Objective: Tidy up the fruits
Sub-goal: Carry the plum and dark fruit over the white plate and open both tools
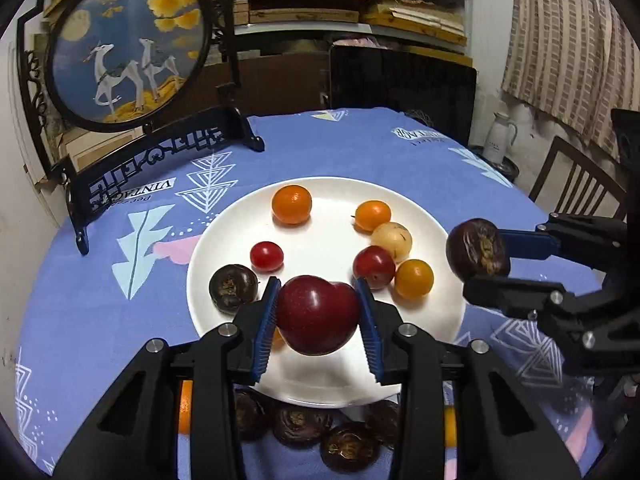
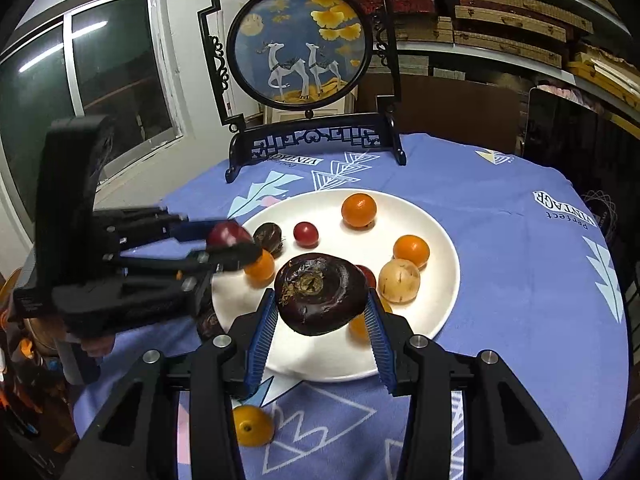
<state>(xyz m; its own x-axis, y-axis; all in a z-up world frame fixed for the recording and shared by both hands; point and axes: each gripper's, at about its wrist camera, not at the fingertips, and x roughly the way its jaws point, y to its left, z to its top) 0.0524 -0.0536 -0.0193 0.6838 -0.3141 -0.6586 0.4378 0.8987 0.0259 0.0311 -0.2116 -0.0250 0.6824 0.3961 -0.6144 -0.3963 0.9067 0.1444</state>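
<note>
Left wrist view: left tongs point(image 1: 318, 316) clamp a glossy dark-red plum point(image 1: 318, 314) directly above the near rim of the round white plate point(image 1: 320, 248). Right tongs point(image 2: 322, 316) pinch a dark purple-brown water chestnut point(image 2: 320, 298) over the plate's near edge; both need only lowering.

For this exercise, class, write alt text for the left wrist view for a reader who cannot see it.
The left gripper holds a dark red plum between its blue fingers above a white plate of small orange, red and yellow fruits on a blue tablecloth. At right, the right gripper holds a water chestnut.
</note>
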